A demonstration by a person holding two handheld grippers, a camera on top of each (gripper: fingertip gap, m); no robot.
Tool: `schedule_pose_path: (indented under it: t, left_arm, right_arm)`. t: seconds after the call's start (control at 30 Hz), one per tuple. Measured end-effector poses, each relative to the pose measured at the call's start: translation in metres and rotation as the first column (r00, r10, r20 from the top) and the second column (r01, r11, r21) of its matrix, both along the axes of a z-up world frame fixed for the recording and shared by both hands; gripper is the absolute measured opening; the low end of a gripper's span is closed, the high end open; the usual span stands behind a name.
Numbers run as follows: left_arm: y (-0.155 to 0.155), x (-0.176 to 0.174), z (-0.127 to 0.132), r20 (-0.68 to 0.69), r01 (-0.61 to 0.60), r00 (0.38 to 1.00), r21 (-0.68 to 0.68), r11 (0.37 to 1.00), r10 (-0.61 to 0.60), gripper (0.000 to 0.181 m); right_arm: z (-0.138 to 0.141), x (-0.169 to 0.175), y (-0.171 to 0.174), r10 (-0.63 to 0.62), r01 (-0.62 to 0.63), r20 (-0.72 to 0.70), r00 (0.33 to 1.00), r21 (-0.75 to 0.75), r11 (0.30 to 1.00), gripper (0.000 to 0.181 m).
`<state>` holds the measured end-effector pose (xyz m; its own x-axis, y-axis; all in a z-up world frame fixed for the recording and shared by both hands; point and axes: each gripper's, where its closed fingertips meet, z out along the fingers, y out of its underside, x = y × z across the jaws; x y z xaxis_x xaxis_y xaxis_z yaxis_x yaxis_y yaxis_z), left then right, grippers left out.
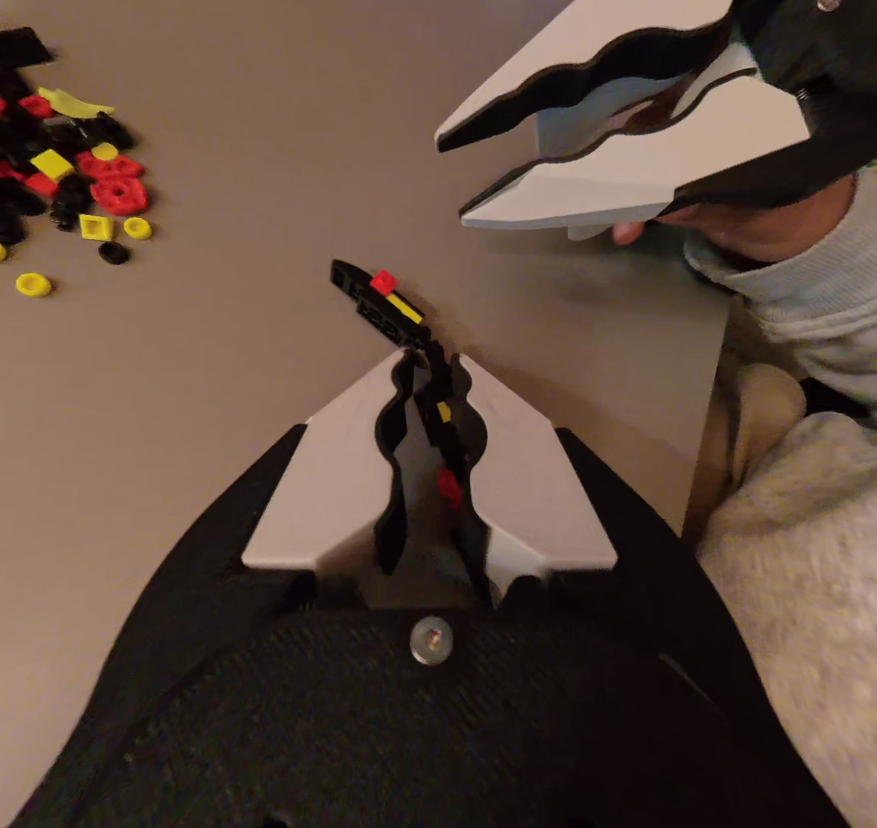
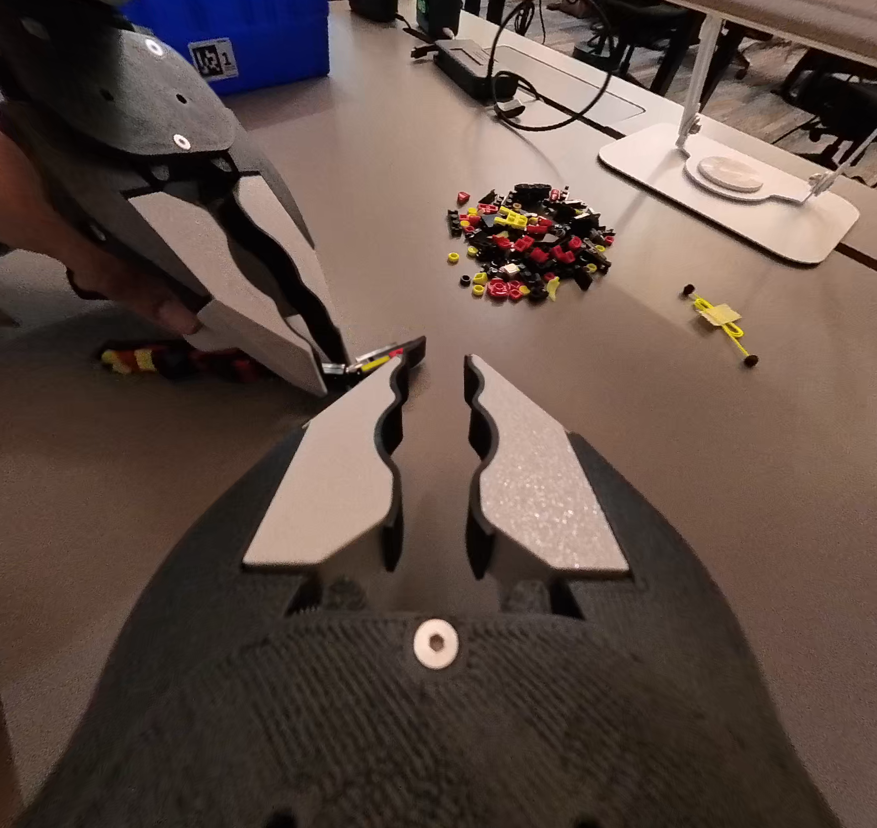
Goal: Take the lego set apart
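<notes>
Black lego strip point(image 1: 379, 304) – red and yellow bits – tilted above table, loose pile point(image 2: 529, 243) apart

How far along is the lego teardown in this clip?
Mostly done: a pile of loose black, red and yellow pieces lies on the table. In hand: the left gripper is shut on a black strip with red and yellow pieces; the right gripper is open beside it. Left: that strip and another striped assembly.

left tongs point(image 1: 429, 359): clamped, angled down | right tongs point(image 2: 434, 364): parted, empty

Glossy plastic lego pieces point(image 2: 529, 240) on smooth matt table point(image 2: 617, 425).
</notes>
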<state>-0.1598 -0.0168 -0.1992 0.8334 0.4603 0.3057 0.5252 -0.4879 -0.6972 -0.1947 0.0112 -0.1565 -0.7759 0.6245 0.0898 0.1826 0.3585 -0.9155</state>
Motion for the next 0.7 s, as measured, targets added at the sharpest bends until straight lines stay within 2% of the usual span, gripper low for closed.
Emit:
schedule_pose_path:
  t: [0.03, 0.13, 0.2, 0.3, 0.37, 0.43, 0.5, 0.6, 0.7]
  left_arm:
    - [-0.002, 0.0, 0.0, -0.013, -0.003, 1.0, 0.002, 1.0, 0.003, 0.013]
    - [-0.008, -0.001, 0.013, -0.001, -0.028, 1.0, 0.128, 0.991, 0.028, 0.012]
    - [-0.008, 0.007, 0.034, 0.036, -0.001, 0.999, 0.3, 0.954, -0.011, 0.012]
    - [-0.016, 0.007, 0.075, 0.153, -0.056, 0.987, 0.579, 0.813, -0.041, 0.011]
    - [-0.024, 0.002, 0.095, 0.24, -0.119, 0.967, 0.708, 0.696, -0.08, 0.01]
    - [-0.025, 0.006, 0.099, 0.289, -0.132, 0.947, 0.746, 0.653, -0.139, 0.01]
    - [-0.022, 0.011, 0.101, 0.299, -0.124, 0.938, 0.765, 0.631, -0.178, 0.01]
    - [-0.015, 0.019, 0.103, 0.307, -0.11, 0.925, 0.78, 0.616, -0.223, 0.01]
    - [-0.01, 0.024, 0.101, 0.286, -0.08, 0.931, 0.768, 0.636, -0.228, 0.01]
  right_arm:
    - [0.0, 0.001, -0.001, 0.007, -0.007, -0.006, 1.0, 0.001, 1.0, 0.02]
    - [0.003, 0.003, -0.001, 0.018, -0.018, -0.024, 1.0, -0.003, 1.0, 0.023]
    - [0.005, 0.004, -0.002, 0.024, -0.024, -0.026, 0.999, -0.021, 0.999, 0.029]
    - [0.022, 0.012, -0.011, 0.068, -0.066, 0.005, 0.998, -0.189, 0.98, 0.038]
    - [0.043, 0.019, -0.02, 0.126, -0.088, 0.067, 0.99, -0.408, 0.909, 0.049]
    - [0.059, 0.023, -0.024, 0.206, -0.07, 0.155, 0.966, -0.61, 0.789, 0.048]
    - [0.06, 0.021, -0.025, 0.253, -0.01, 0.241, 0.937, -0.706, 0.708, 0.042]
    - [0.057, 0.027, -0.032, 0.317, -0.024, 0.267, 0.91, -0.729, 0.684, 0.043]
    - [0.062, 0.035, -0.037, 0.383, -0.056, 0.262, 0.886, -0.759, 0.649, 0.043]
